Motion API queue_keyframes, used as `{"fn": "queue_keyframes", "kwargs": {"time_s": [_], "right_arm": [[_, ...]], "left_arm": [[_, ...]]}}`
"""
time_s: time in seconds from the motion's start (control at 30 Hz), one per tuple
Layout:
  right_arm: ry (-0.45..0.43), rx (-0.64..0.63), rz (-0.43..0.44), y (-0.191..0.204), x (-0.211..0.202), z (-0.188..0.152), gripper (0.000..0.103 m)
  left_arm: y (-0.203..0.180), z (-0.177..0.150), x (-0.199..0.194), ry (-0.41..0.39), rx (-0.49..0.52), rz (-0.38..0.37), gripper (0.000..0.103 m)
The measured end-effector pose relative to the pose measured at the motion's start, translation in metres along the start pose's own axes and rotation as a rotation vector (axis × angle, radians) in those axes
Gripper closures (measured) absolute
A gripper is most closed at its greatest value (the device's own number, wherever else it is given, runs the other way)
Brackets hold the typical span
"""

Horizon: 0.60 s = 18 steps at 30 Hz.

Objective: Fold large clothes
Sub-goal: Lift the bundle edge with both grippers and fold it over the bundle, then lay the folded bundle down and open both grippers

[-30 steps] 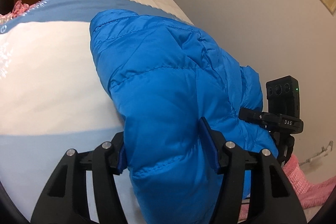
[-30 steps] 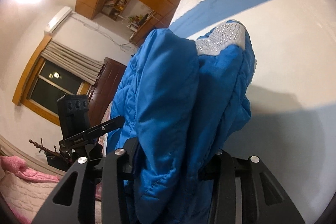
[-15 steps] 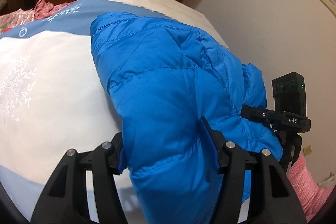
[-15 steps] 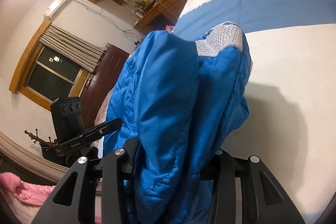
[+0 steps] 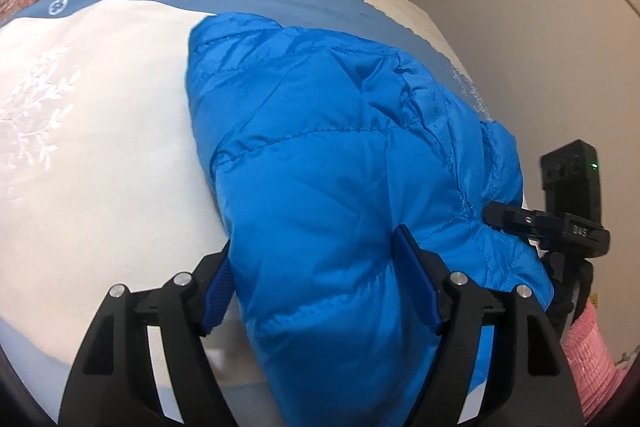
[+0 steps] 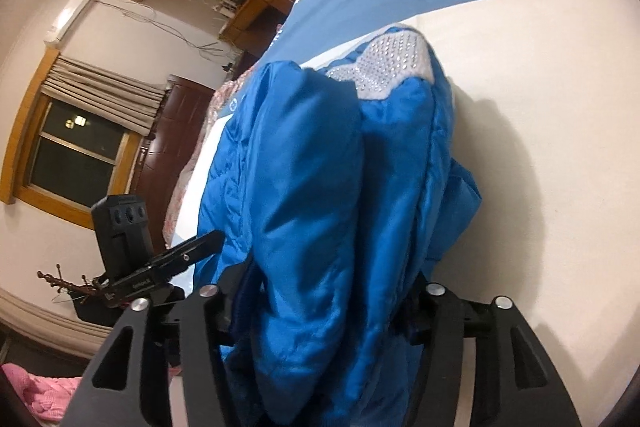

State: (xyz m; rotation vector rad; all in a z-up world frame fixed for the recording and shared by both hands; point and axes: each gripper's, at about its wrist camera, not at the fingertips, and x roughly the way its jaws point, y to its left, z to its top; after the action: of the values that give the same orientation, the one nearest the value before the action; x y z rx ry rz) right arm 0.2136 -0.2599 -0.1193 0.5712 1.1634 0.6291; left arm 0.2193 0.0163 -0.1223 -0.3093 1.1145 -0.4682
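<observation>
A puffy blue jacket [image 5: 340,167] lies bunched on the white and blue bedspread [image 5: 100,167]. Its near end bulges between the jaws of my left gripper [image 5: 320,287], which are opening; the left pad [image 5: 218,291] stands just off the cloth. In the right wrist view the same jacket [image 6: 320,187], with a white rhinestone patch [image 6: 396,67] at its far end, fills my right gripper [image 6: 320,307]. Those jaws are opening too, but cloth still spills over both fingers and hides the pads. Each view also catches the other gripper's black body: the right gripper [image 5: 568,203] and the left gripper [image 6: 124,227].
The bedspread [image 6: 560,107] stretches wide around the jacket. A pink knitted cloth [image 5: 592,355] lies off the bed's near corner, by a pale wall [image 5: 520,27]. Beyond the bed stand a dark door [image 6: 176,131], a window [image 6: 76,155] and wooden cupboards.
Both grippers have carried the jacket down and forward until it rests on the bed. The jaws of both now stand wider than before, with the left pad off the cloth.
</observation>
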Motion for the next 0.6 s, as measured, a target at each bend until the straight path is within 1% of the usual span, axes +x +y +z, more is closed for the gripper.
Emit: {"fn": "queue_keyframes", "kwargs": {"time_s": [0.03,0.07,0.13,0.23,0.3,0.37,0.47,0.5,0.6], "right_arm": [[-0.005,-0.012,-0.03,0.004,-0.009,-0.004,0.039],[-0.013,-0.025,-0.052,0.011,-0.015,-0.005,0.038],[-0.025,-0.056,-0.094,0.024,-0.034,-0.015,0.036],[-0.037,-0.129,-0.116,0.049,-0.053,-0.033,0.033],[-0.047,-0.162,-0.141,0.063,-0.06,-0.046,0.033],[-0.042,-0.157,-0.165,0.069,-0.056,-0.05,0.033],[-0.013,-0.133,-0.256,0.052,-0.051,-0.069,0.035],[-0.001,-0.113,-0.272,0.043,-0.047,-0.074,0.035],[0.023,-0.079,-0.308,0.024,-0.032,-0.083,0.035]], "left_arm": [[0.007,0.008,0.003,-0.004,0.001,0.013,0.03],[0.006,0.004,-0.006,-0.017,0.006,0.028,0.029],[0.002,-0.004,-0.022,-0.036,0.014,0.052,0.028],[-0.009,-0.018,-0.04,-0.063,0.033,0.084,0.026],[-0.019,-0.03,-0.047,-0.073,0.058,0.107,0.025],[-0.027,-0.04,-0.047,-0.066,0.065,0.123,0.025],[-0.028,-0.05,-0.036,-0.042,0.08,0.155,0.025],[-0.028,-0.054,-0.03,-0.027,0.085,0.169,0.025],[-0.024,-0.066,-0.016,-0.007,0.105,0.174,0.023]]}}
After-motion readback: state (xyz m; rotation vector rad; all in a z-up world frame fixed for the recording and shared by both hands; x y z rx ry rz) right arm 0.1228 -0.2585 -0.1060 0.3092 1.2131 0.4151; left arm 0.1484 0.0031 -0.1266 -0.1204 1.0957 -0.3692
